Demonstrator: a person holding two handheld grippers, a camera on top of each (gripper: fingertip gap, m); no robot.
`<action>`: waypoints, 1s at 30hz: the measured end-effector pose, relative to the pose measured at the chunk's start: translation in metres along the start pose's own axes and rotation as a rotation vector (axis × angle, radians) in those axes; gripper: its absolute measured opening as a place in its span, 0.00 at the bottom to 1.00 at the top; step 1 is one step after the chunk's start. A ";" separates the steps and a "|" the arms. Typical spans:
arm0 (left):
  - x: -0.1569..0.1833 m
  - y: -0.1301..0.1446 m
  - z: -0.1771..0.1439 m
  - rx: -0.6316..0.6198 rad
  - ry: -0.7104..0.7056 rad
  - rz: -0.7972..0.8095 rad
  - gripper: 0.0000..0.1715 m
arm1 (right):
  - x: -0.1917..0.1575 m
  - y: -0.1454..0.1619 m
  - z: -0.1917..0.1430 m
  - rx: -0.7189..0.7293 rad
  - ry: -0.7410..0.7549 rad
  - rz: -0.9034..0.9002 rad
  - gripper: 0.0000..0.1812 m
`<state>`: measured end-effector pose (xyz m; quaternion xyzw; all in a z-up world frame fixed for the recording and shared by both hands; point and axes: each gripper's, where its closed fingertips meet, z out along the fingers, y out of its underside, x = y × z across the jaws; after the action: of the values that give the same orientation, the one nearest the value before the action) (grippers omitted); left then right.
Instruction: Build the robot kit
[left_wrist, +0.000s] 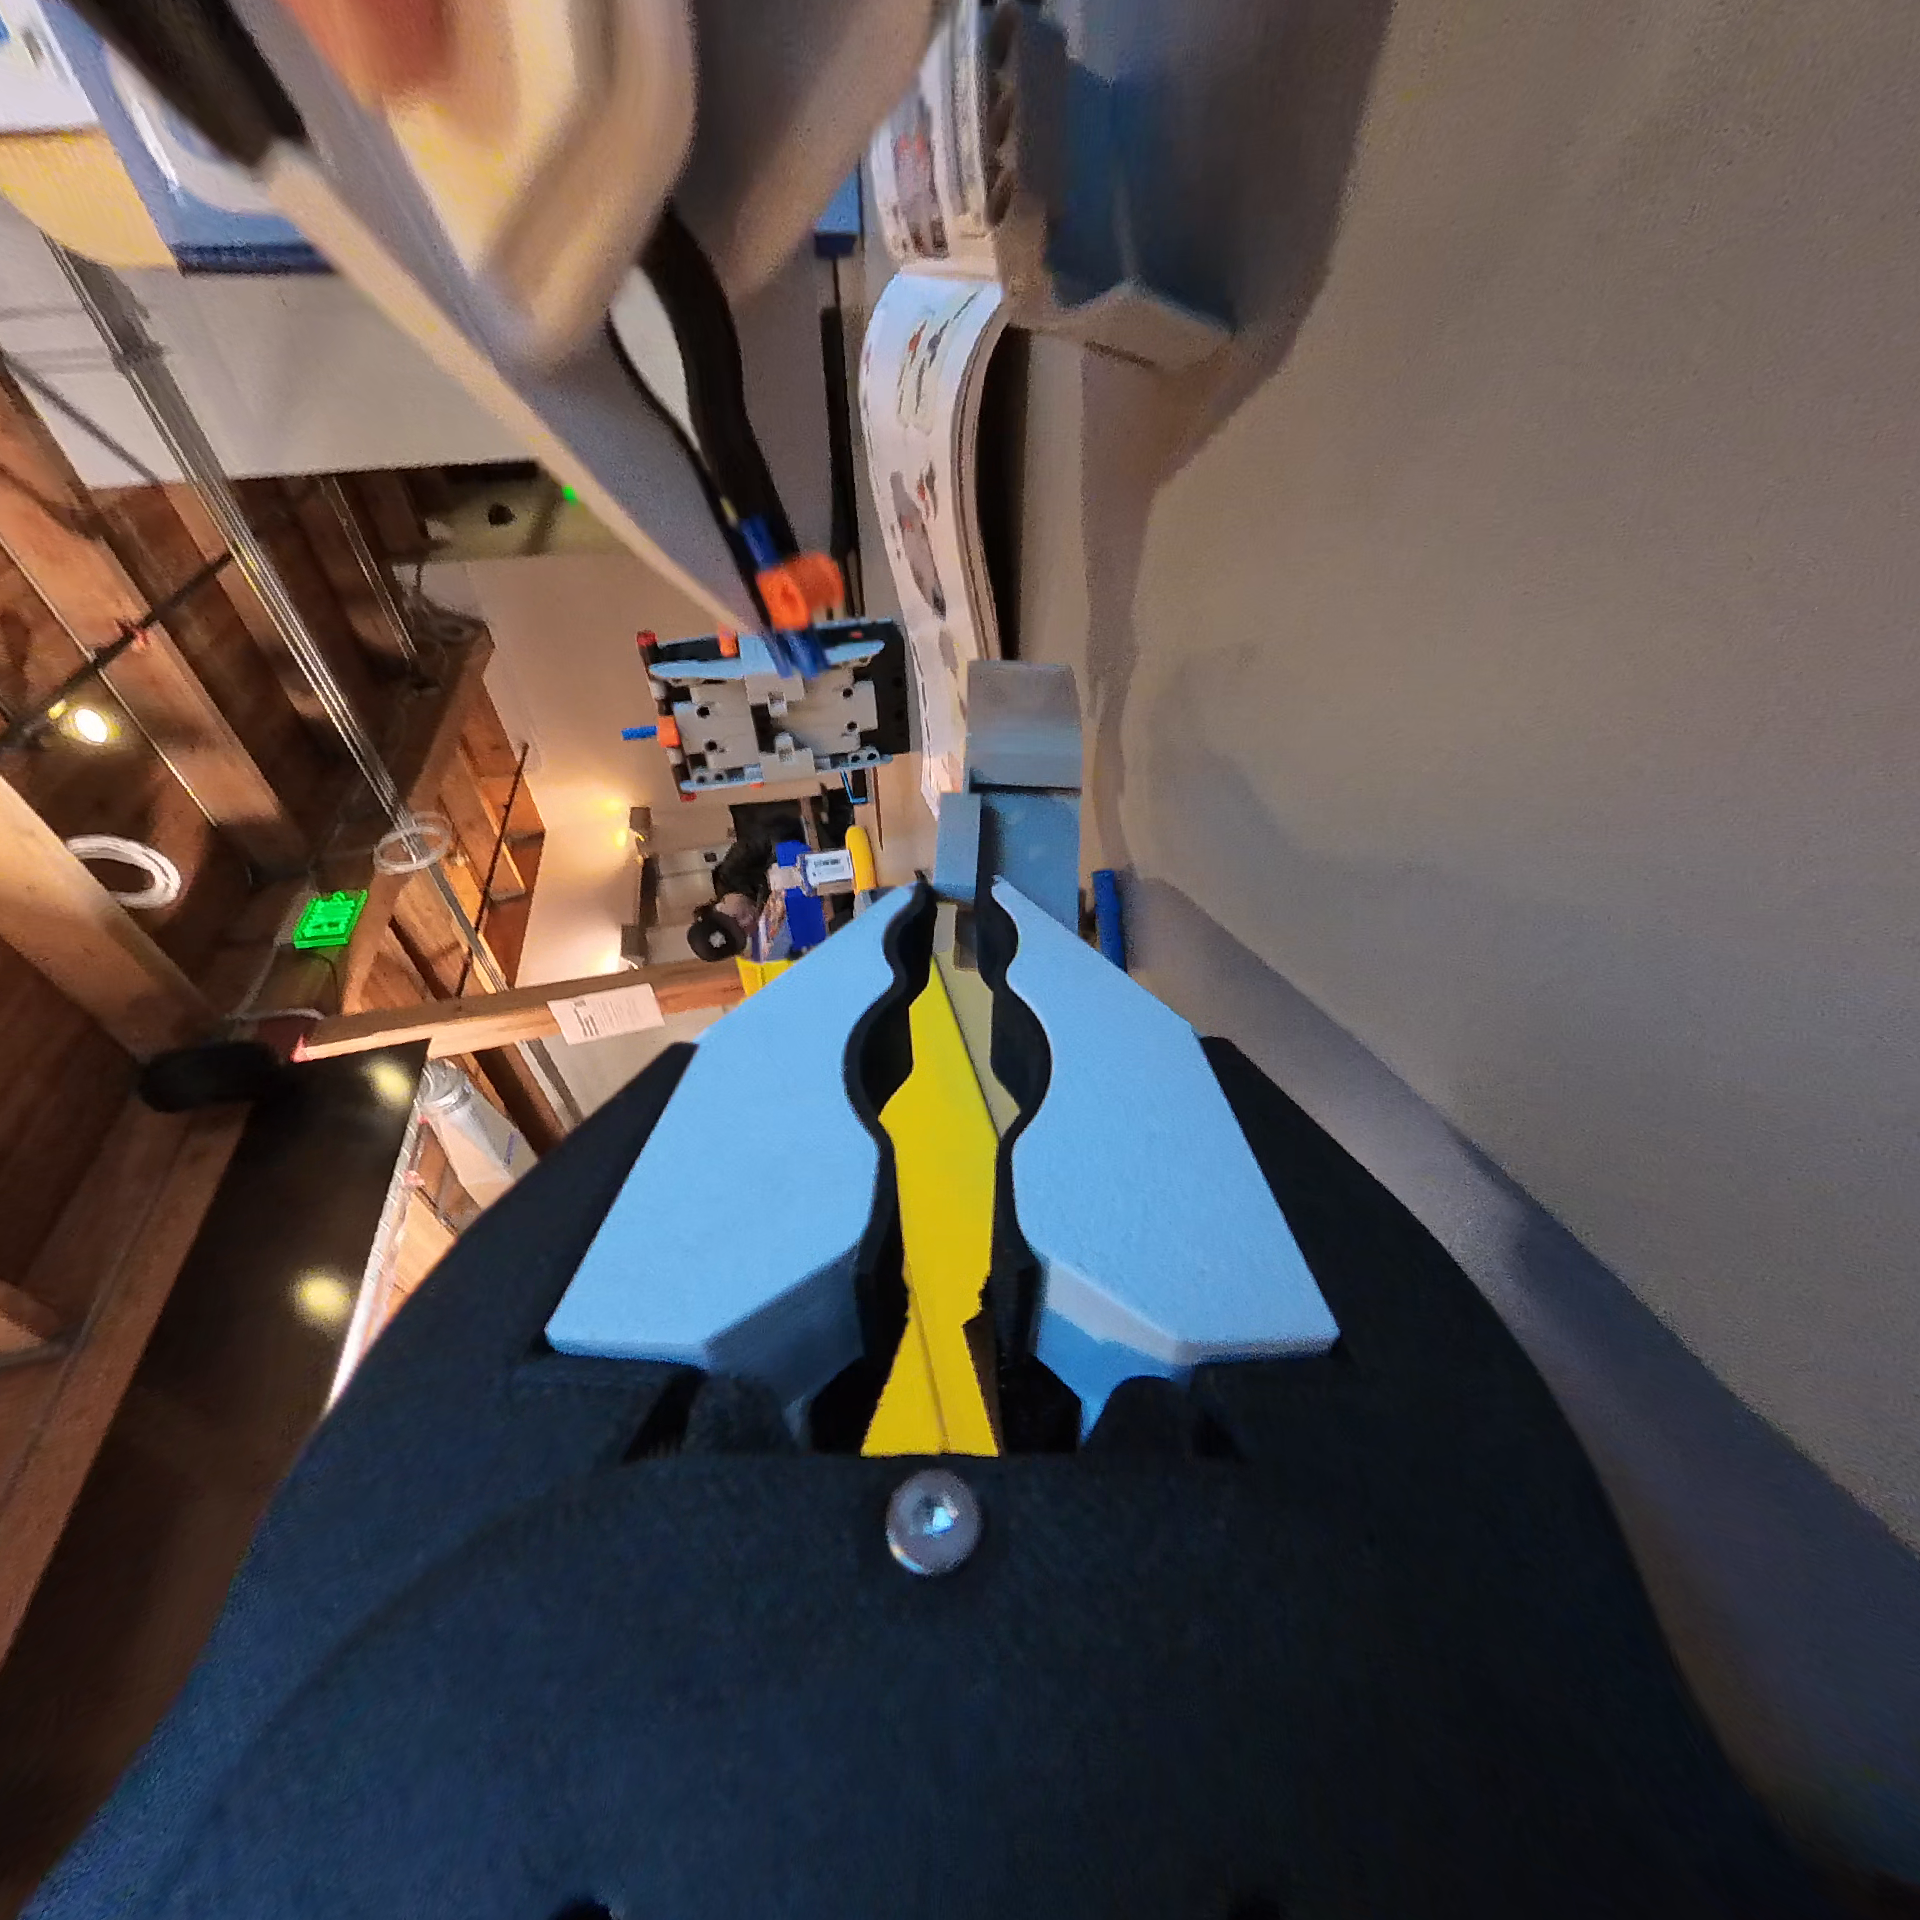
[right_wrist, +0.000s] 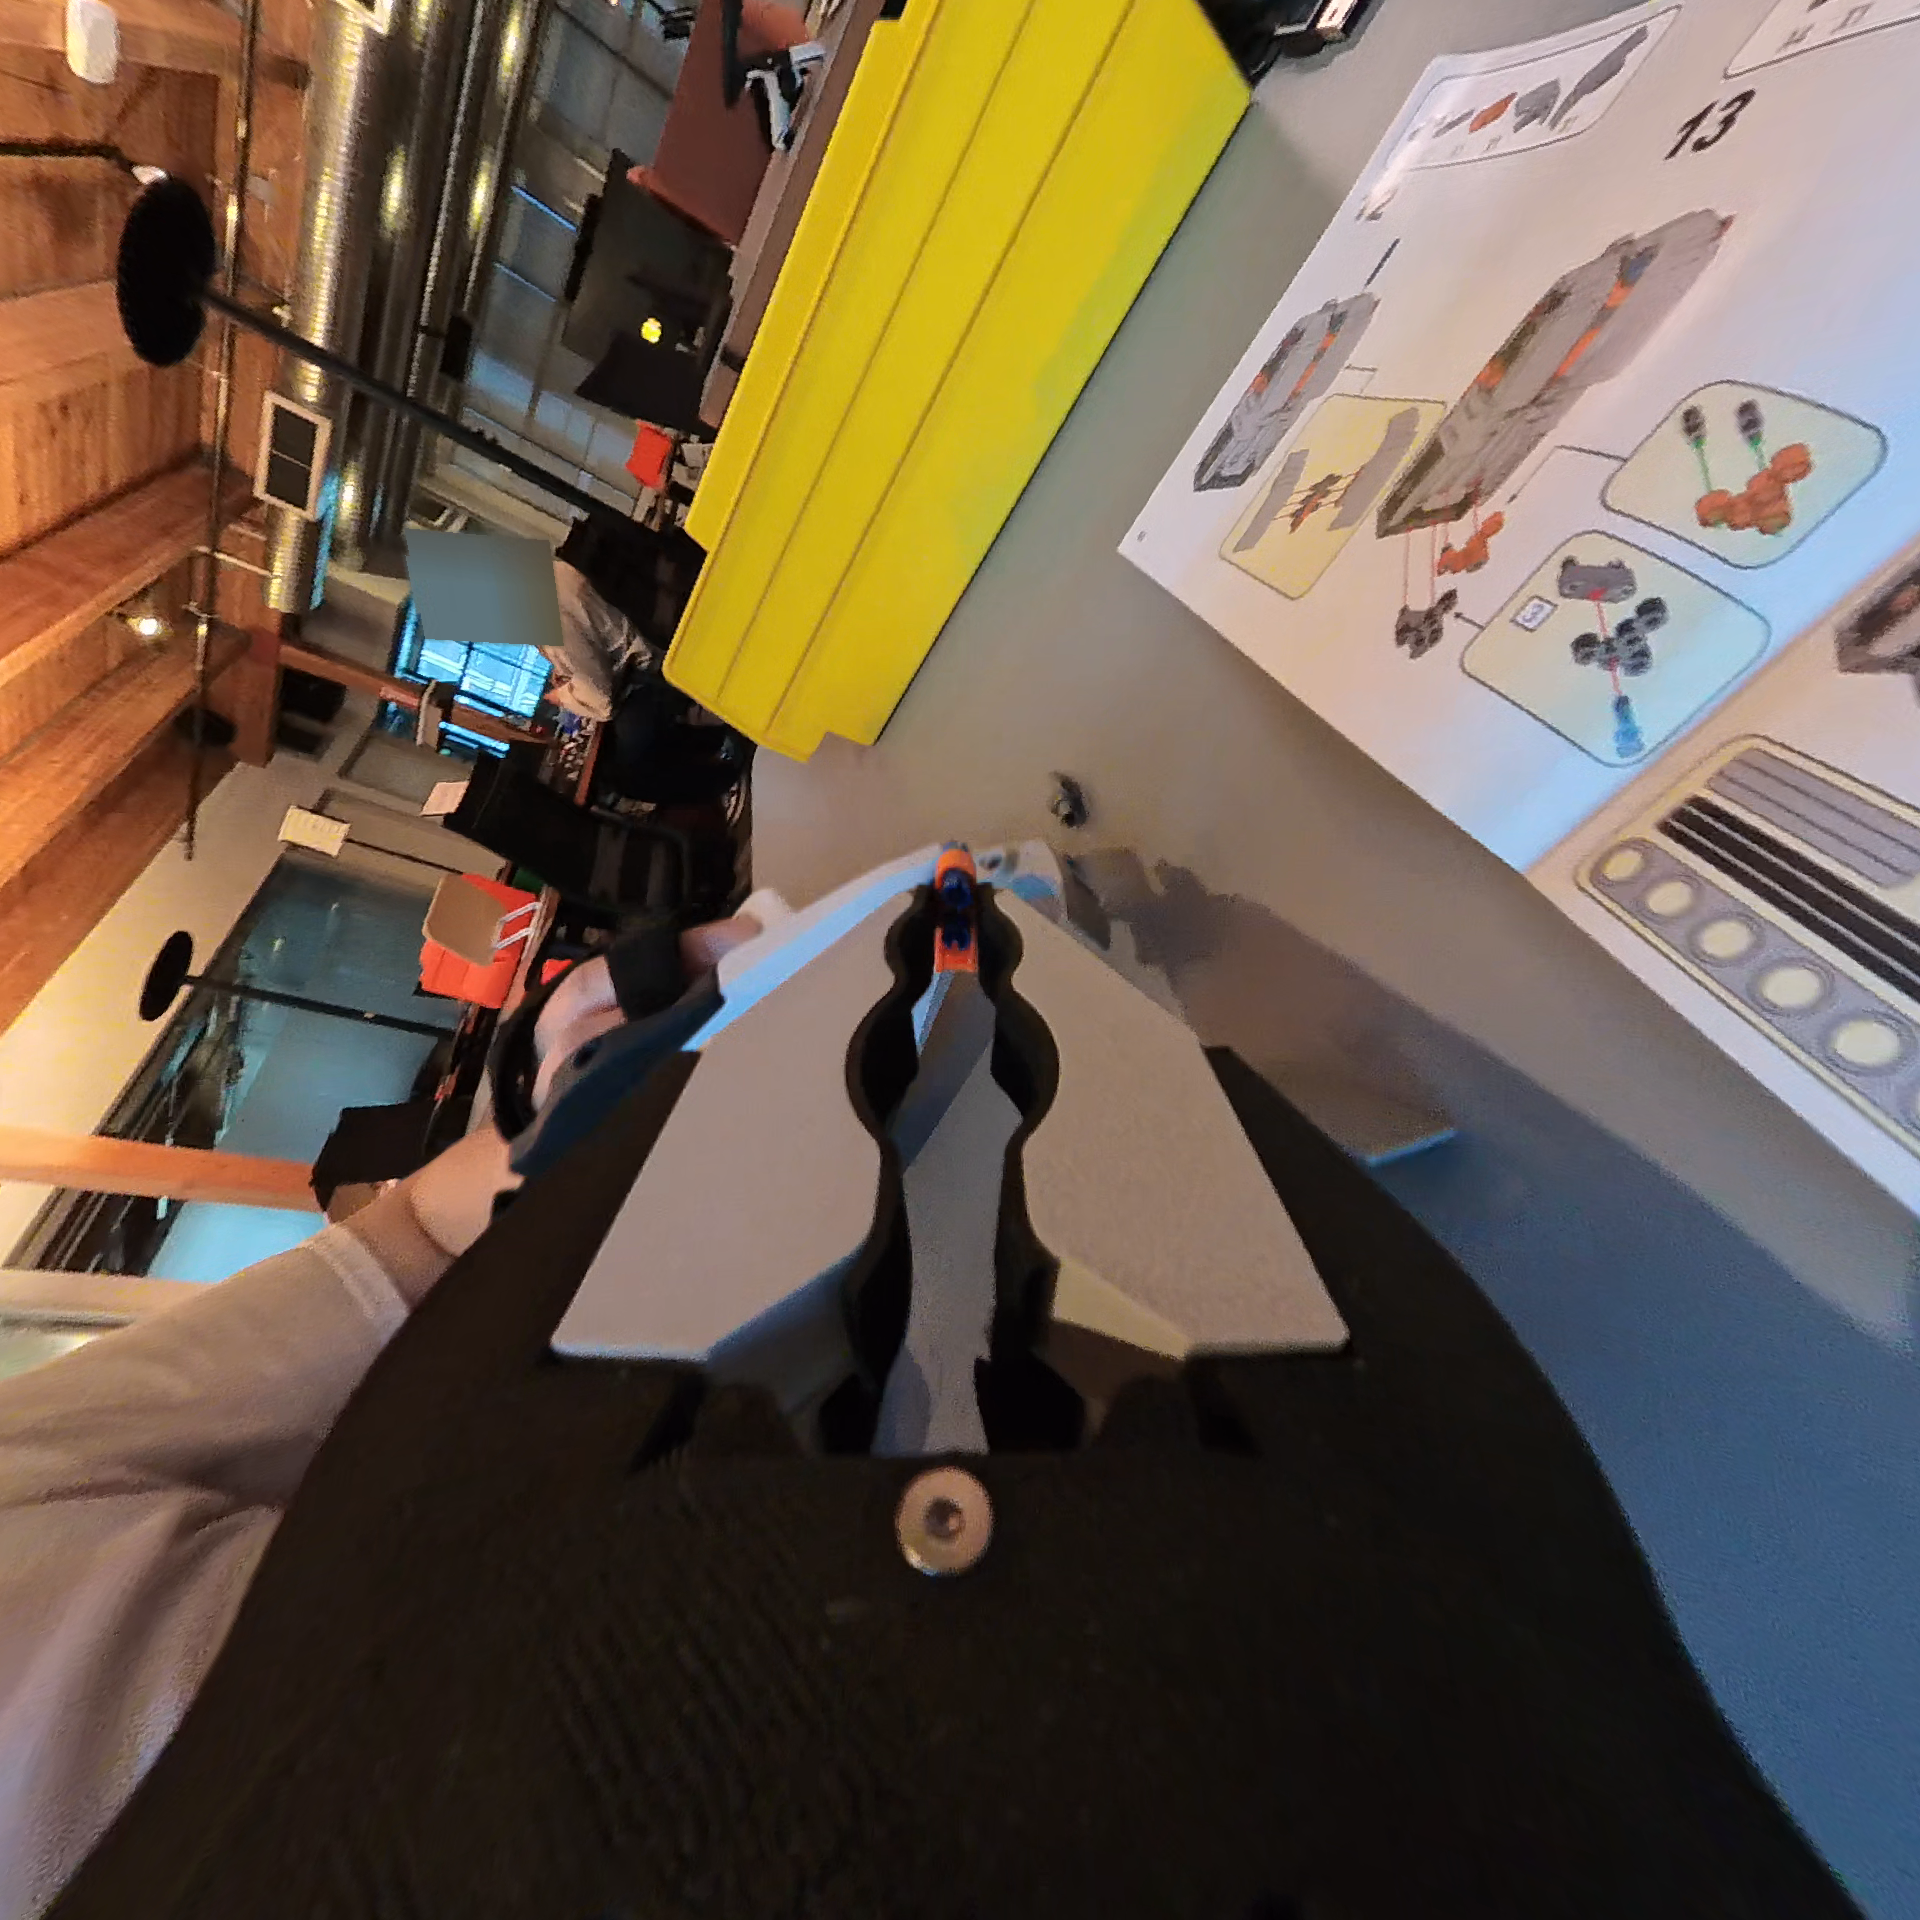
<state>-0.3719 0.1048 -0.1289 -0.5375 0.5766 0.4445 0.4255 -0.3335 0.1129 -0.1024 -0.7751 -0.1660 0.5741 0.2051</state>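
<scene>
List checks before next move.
1. Right gripper jaws shut on orange-blue part: ok.
2. Left gripper jaws shut on grey piece: ok.
3. Part's blue tip at assembly: ok.
4. Part seated in assembly: cannot tell.
5. Booklet open, diagrams in view: ok.
6. Left wrist view of right gripper sharp: not ok, blurred.
</scene>
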 end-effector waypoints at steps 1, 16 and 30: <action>0.002 -0.002 0.000 0.009 0.002 0.020 0.03 | -0.001 0.000 0.005 0.006 0.006 -0.004 0.03; 0.009 -0.013 -0.006 0.045 0.064 0.031 0.10 | 0.008 0.029 0.026 -0.108 0.126 -0.105 0.03; 0.020 -0.004 -0.028 0.186 0.944 -0.731 0.20 | 0.016 0.039 0.016 -0.144 0.137 -0.102 0.03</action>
<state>-0.3698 0.0727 -0.1420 -0.8006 0.5174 -0.0696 0.2942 -0.3434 0.0893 -0.1398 -0.8157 -0.2316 0.4954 0.1886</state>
